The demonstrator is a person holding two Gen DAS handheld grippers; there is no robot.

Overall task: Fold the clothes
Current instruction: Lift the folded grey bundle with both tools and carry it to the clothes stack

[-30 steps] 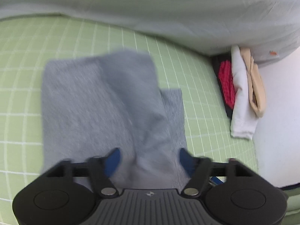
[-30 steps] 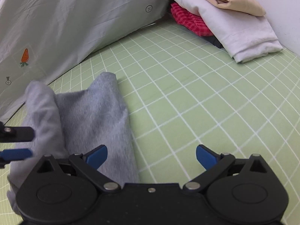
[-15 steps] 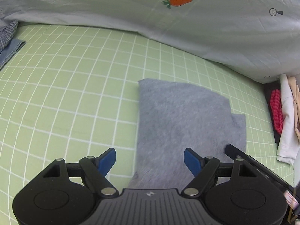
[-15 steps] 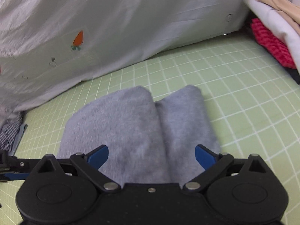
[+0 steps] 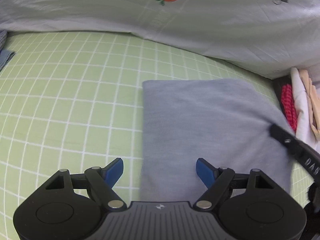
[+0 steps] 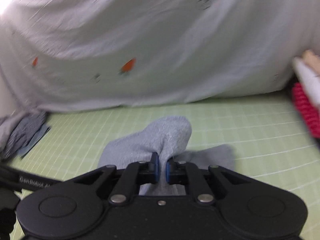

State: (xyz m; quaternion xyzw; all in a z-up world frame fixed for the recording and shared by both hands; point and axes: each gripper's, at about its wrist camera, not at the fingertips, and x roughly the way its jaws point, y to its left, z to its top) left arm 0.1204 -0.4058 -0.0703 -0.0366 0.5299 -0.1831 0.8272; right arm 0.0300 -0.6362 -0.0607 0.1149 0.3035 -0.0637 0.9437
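A folded grey garment [image 5: 208,124] lies on the green checked sheet [image 5: 70,100]. My left gripper [image 5: 160,170] is open and empty above the garment's near left edge. My right gripper [image 6: 161,169] is shut on a bunched fold of the grey garment [image 6: 160,136] and lifts it off the sheet. Part of the right gripper's black body [image 5: 296,150] shows at the right of the left wrist view. That view is sharp; the right wrist view is blurred.
A white duvet with carrot prints [image 5: 170,16] rises along the far side. A stack of folded clothes, red, white and beige [image 5: 298,104], lies at the right. A blue checked garment [image 6: 26,134] lies at the far left.
My right gripper has shut on the grey garment's near edge and raised it. My left gripper stayed open and moved a little nearer the garment's left edge.
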